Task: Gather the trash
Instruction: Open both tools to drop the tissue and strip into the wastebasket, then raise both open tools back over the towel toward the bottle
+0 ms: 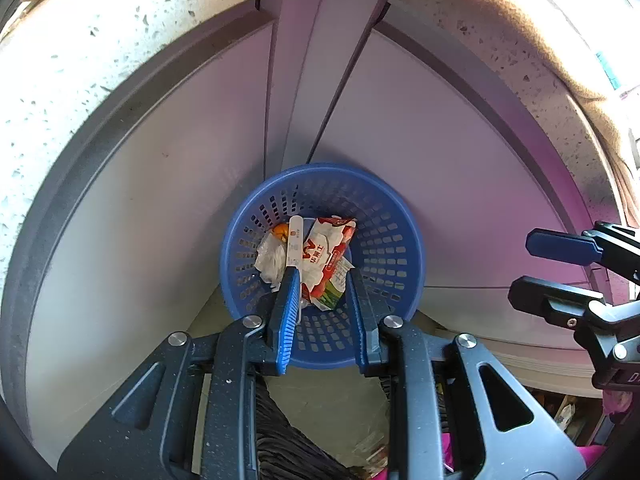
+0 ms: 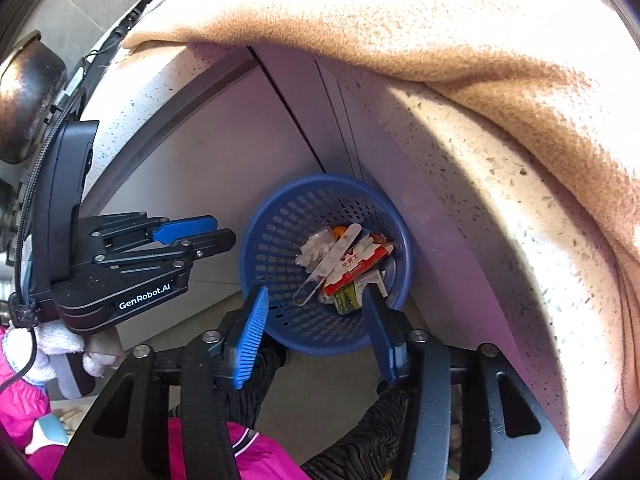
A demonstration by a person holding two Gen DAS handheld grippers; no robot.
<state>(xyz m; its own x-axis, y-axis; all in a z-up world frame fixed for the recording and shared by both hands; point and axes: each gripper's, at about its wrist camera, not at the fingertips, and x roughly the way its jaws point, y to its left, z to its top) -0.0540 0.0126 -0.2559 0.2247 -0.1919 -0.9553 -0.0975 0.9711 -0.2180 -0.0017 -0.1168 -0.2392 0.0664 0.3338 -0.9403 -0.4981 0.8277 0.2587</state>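
A round blue perforated trash basket [image 1: 384, 240] stands on the floor in the corner of pale cabinets; it also shows in the right wrist view [image 2: 280, 240]. Inside lie a red-and-white snack wrapper [image 1: 326, 256], crumpled white paper [image 1: 270, 258], a white flat stick [image 1: 295, 244] and something orange [image 1: 280, 231]. The wrapper [image 2: 354, 266], the stick [image 2: 338, 252] and the paper [image 2: 316, 250] also show in the right wrist view. My left gripper [image 1: 324, 276] hangs open and empty above the basket. My right gripper [image 2: 316, 300] is open and empty over the basket's near rim.
A speckled white stone countertop [image 1: 100, 60] curves above the cabinets, with a tan cloth [image 2: 440, 40] draped over it. Pale cabinet doors [image 1: 160, 200] close in behind the basket. The person's pink sleeve [image 2: 256, 456] and dark striped clothing are below.
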